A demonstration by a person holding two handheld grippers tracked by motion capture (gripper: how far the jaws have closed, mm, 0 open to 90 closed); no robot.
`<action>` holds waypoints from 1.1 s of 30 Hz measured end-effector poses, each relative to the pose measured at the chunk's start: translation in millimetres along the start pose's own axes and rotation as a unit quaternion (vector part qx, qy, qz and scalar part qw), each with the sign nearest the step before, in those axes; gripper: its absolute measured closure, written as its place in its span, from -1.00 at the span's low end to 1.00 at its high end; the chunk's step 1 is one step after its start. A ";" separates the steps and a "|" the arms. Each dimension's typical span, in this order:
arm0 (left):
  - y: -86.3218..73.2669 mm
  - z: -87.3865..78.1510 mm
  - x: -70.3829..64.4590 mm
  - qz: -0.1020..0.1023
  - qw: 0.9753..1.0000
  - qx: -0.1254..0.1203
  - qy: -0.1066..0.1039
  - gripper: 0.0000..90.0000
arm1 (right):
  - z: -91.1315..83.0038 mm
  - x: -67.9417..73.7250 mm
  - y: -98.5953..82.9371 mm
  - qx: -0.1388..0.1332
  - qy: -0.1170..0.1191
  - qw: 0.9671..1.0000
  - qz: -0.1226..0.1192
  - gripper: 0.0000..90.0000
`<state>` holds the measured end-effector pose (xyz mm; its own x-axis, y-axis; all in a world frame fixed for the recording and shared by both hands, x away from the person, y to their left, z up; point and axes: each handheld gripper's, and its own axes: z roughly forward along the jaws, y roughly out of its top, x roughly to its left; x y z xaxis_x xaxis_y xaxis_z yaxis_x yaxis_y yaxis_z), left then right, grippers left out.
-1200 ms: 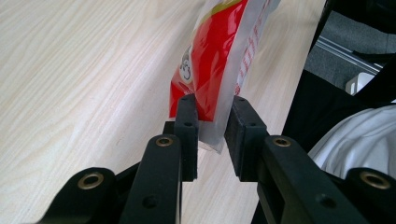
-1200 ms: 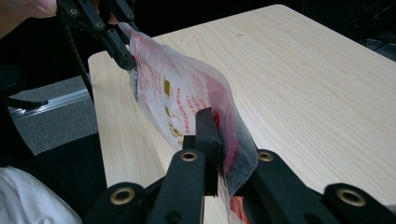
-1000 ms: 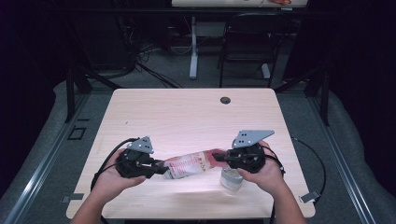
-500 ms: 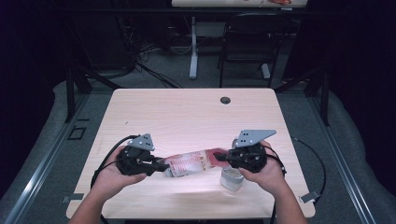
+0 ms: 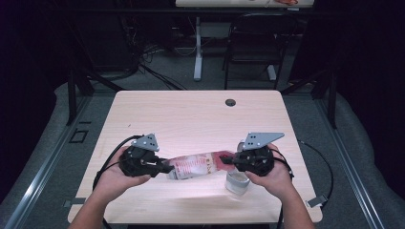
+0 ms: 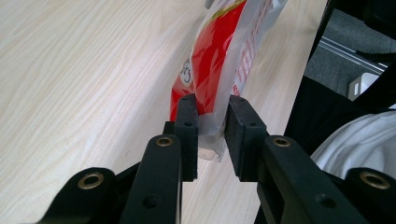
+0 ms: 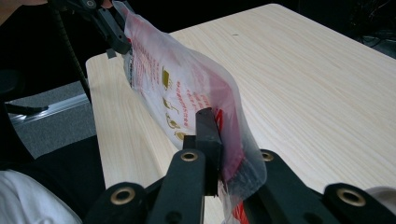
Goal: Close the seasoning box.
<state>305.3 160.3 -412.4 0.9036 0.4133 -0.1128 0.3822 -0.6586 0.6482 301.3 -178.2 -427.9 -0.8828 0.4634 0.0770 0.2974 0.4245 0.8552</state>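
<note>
- Dark surroundings framed a pale wooden table (image 5: 191,114) with a small round black grommet (image 5: 230,102) near its far edge; a dark chair (image 5: 251,45) and the white leg of another desk (image 5: 197,52) stood on the grey floor beyond it.
- Stretched between the two tools, above the near half of the table, was a soft red-and-white printed plastic pouch (image 5: 197,165), lying roughly level with its length running left to right.
- Held in the person's left hand (image 5: 112,179), the left gripper (image 5: 168,168) had its black jaws pinched on the pouch's left end; in the left gripper view the crimped edge of the pouch (image 6: 219,74) sat squeezed between the pads (image 6: 187,126).
- Held in the right hand (image 5: 272,176), the right gripper (image 5: 224,161) clamped the opposite, redder end; in the right gripper view the film (image 7: 187,93) bulged past the closed jaws, with the left gripper (image 7: 122,46) gripping the far end.
- A small pale round cup-like container (image 5: 237,182) stood on the table just below the right gripper, near the front edge.
- Black cables (image 5: 321,162) trailed from both grippers over the table sides.
</note>
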 end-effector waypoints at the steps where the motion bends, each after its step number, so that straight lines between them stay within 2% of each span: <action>1: 0.4 -0.2 0.1 0.000 1.000 0.000 0.000 0.67 | 0.0 -0.1 -0.1 0.000 0.000 1.000 0.000 0.95; 19: 9.7 -3.9 -0.1 0.005 1.000 0.007 0.000 0.68 | -0.6 -3.7 -3.2 0.002 -0.001 1.000 0.003 0.95; 33: 15.4 -6.0 -0.8 0.007 1.000 0.004 -0.001 0.68 | -0.8 -5.6 -5.1 0.002 -0.003 1.000 0.008 0.96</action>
<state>309.3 153.5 -397.9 0.9090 0.4031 -0.1057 0.3715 -0.6690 0.6437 304.5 -183.6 -432.3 -0.8757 0.4751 0.0866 0.3121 0.4199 0.8522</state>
